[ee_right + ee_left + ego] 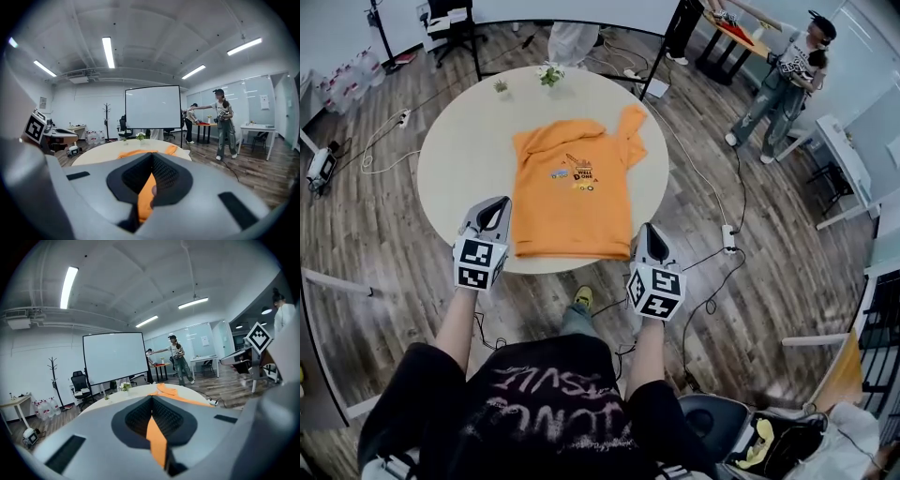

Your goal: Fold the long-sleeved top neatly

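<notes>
Gripping anything, those 2 tools?

Yes. The left gripper (152,420) has its jaws closed on a strip of orange cloth, and the right gripper (149,180) is pinched on orange cloth as well.

So where's the long-sleeved top (572,192)?

Flat on the round table (459,159), print up, hem toward the near rim. The 2 grippers sit low at its sides, 1 left, 1 right. 1 sleeve (633,131) lies bunched at its far right corner.

And beyond it?

A small plant (550,75) near the table's far rim, then a whiteboard (153,108). A person (783,80) stands well apart on the wooden floor (750,234).
</notes>
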